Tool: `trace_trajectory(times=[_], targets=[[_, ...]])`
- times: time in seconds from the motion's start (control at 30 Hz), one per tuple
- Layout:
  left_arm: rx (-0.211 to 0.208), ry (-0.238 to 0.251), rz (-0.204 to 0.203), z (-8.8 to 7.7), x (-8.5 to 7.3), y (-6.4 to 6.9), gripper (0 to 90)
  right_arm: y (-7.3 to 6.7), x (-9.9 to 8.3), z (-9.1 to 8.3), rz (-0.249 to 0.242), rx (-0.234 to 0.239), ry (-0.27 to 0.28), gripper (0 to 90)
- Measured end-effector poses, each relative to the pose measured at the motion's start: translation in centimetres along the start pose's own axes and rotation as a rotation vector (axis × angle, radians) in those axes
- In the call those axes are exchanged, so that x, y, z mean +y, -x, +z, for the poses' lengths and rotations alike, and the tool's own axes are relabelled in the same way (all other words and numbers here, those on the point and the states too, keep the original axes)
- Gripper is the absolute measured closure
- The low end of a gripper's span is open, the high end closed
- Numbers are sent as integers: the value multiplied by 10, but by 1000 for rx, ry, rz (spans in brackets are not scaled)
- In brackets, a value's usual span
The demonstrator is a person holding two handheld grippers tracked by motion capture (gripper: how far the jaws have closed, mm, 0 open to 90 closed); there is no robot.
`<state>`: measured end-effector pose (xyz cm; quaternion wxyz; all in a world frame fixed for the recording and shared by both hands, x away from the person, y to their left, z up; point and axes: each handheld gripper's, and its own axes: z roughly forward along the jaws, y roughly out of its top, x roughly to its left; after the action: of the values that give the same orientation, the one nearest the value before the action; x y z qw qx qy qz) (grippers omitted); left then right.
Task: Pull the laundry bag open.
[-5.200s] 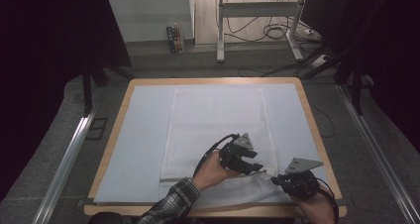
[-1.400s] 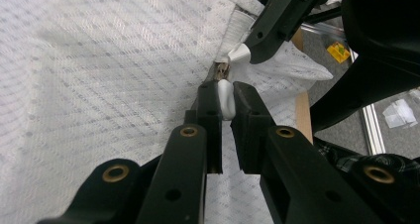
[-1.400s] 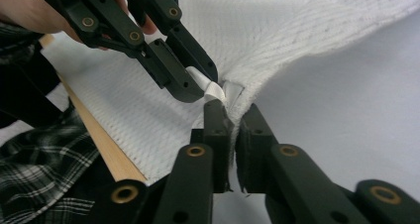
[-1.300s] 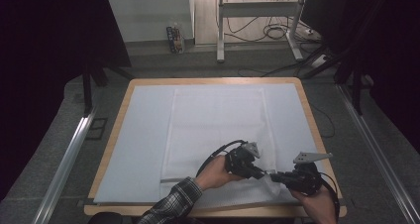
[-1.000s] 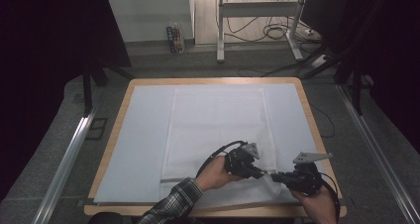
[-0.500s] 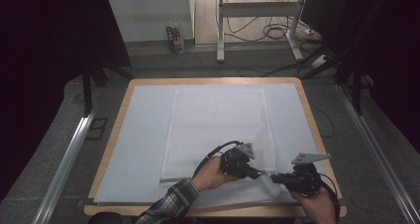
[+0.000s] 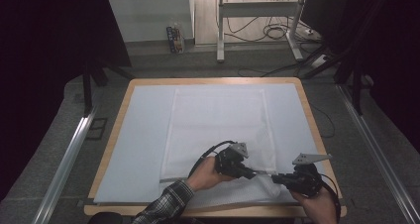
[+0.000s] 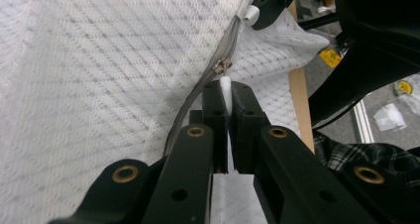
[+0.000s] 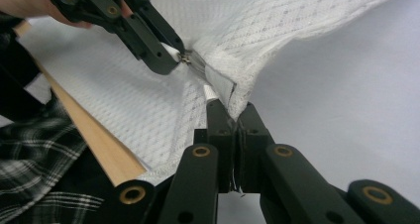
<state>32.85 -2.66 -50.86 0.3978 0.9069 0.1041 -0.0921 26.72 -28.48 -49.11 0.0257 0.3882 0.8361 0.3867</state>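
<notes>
Gripping the near end of a white mesh zip bag [image 7: 218,130], both tools work close together at the near right part of the surface [image 7: 143,135]. The left gripper [image 8: 225,92] has its jaws clenched on a small white tab, apparently the zip pull, just short of the metal slider [image 8: 222,65] on the grey zipper [image 8: 198,105]. The right gripper [image 9: 229,107] has its jaws clamped on the bag's corner fabric at the zipper's end [image 9: 220,85], lifting that cloth off the surface.

Risk, as judged: the hold on the tab is narrow, right at the jaw tips; a pull off the line of the zipper could slip the tab free or jam the slider on bunched mesh. If the right hold slackens, the cloth would ride along with the slider instead of parting.

The left gripper view resolves the slider and tab, beyond its jaws. The right gripper view shows the tented corner and the wooden edge [image 9: 94,140] to the left of its jaws. Farther off, the high view shows the bag lying flat beyond both jaws.
</notes>
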Motion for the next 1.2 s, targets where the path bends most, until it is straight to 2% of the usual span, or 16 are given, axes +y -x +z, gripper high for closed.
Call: trace_trajectory(times=[0.1,0.23,0.3,0.37,0.5,0.67,0.73,0.8,0.93,1.03,1.2], targets=[[-6,2,-12,-3,-3,-2,874,0,0,0,-8,-11,-6,863],[1,-1,-1,-4,-5,0,874,-2,0,0,-17,-13,-13,863],[-4,2,-8,-4,-6,-1,874,-2,0,1,-15,-9,-14,863],[17,-15,-8,-5,-8,-1,874,-2,-1,0,-12,-19,-19,863],[10,1,-25,-11,-14,-3,874,2,-3,-2,8,-11,-4,863],[22,-4,-26,-14,-18,-2,874,0,-2,-1,-3,-11,-15,863],[12,7,-37,-17,-20,-3,873,1,-3,-1,1,-12,-9,863],[21,-1,-29,-18,-20,-2,874,1,-3,-1,1,-4,-11,863],[37,-21,-20,-21,-21,-3,873,0,-3,0,-10,-17,-20,863],[34,-5,-36,-25,-25,-4,873,2,-3,0,1,-10,-13,863],[43,-6,-33,-30,-29,-2,873,-1,-3,1,-10,-14,-20,863]])
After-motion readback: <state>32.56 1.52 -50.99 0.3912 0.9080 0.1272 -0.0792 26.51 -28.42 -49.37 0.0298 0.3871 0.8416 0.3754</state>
